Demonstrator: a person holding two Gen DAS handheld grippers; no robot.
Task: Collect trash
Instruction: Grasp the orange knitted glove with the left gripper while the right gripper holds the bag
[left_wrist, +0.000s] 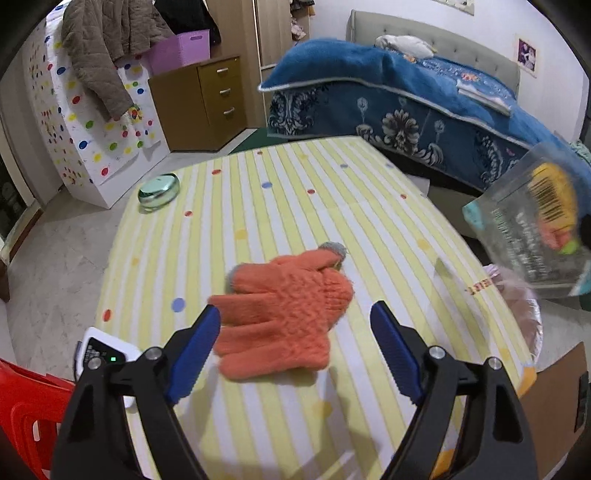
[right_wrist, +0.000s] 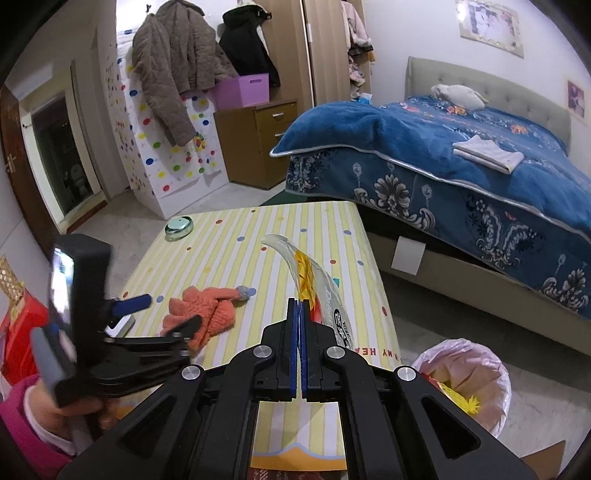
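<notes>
2 grippers worked over a striped bench in a bedroom. The left gripper hung with its blue fingers spread wide and nothing between them, poised just above an orange knitted glove that lay flat near the bench's middle. The right gripper had its fingers clenched on a clear plastic wrapper printed in yellow and red, which curled upward toward 12 o'clock from the fingertips. In the left wrist view the same wrapper showed at 3 o'clock, blurred, with a barcode on it. A bin lined with a pink bag stood on the floor at 4 o'clock in the right wrist view, just beside the bench edge, with yellow scraps inside. A round metal tin sat at the bench's far left corner.
</notes>
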